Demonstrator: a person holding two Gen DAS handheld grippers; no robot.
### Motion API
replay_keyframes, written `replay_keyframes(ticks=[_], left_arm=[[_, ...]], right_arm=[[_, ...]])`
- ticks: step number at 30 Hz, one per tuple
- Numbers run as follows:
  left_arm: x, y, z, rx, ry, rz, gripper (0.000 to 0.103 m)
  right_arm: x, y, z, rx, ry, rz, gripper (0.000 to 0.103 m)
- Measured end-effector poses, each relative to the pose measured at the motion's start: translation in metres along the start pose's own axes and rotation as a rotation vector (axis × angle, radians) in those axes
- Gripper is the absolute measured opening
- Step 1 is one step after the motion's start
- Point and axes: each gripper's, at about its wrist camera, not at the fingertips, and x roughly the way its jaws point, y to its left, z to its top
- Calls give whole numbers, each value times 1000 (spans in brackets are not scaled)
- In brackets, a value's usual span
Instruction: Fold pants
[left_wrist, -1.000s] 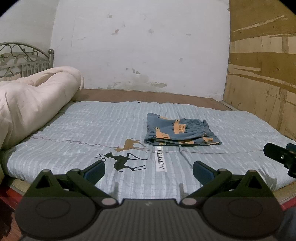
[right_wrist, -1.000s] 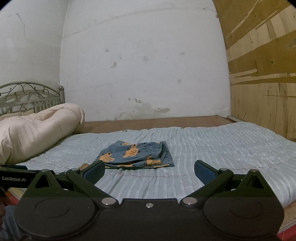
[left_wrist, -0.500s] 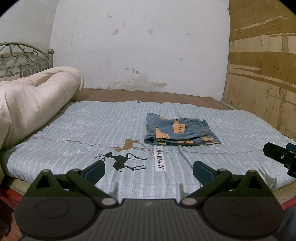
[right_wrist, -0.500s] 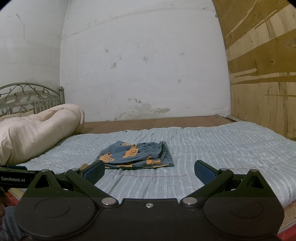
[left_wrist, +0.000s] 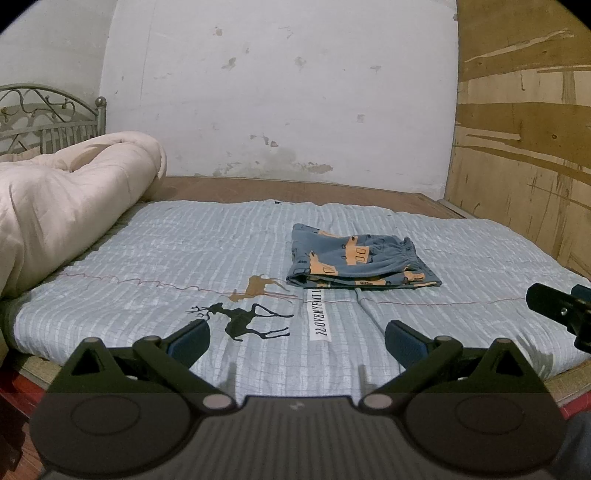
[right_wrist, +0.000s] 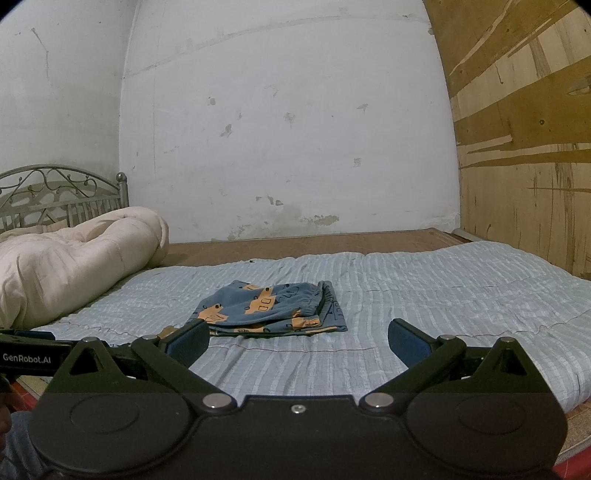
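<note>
Left gripper was held level and low, its jaws spread wide, nothing between the blue pads. Right gripper took the same pose, jaws equally wide and empty. Each gripper's black body showed at the edge of the other's view.

Open quilt around pants; comforter leftward

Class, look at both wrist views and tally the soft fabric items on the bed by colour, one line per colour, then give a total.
Blue with orange print: 1, the folded pants
Cream: 1, the rolled duvet
Light blue striped: 1, the quilt spread over the bed
Total: 3
</note>
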Motion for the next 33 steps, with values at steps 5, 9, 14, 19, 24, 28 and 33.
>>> replay_keyframes(ticks=[5, 9, 14, 19, 24, 28, 33], left_arm=[[0, 0, 0, -1, 0, -1, 102], [-1, 0, 0, -2, 2, -2, 102], [-6, -6, 1, 24, -35, 40, 102], [-8, -5, 4, 2, -39, 17, 102], [-7, -4, 4, 0, -44, 17, 102], [-7, -4, 4, 1, -45, 17, 102], [-7, -3, 4, 0, -46, 19, 102]], right_arm=[[0, -1, 1, 1, 0, 0, 102], [0, -1, 2, 2, 0, 0, 102], [0, -1, 1, 2, 0, -1, 102], [0, -1, 2, 3, 2, -1, 102], [0, -1, 1, 5, 2, -2, 102], [0, -1, 1, 5, 4, -4, 102], [1, -1, -1, 6, 7, -5, 102]])
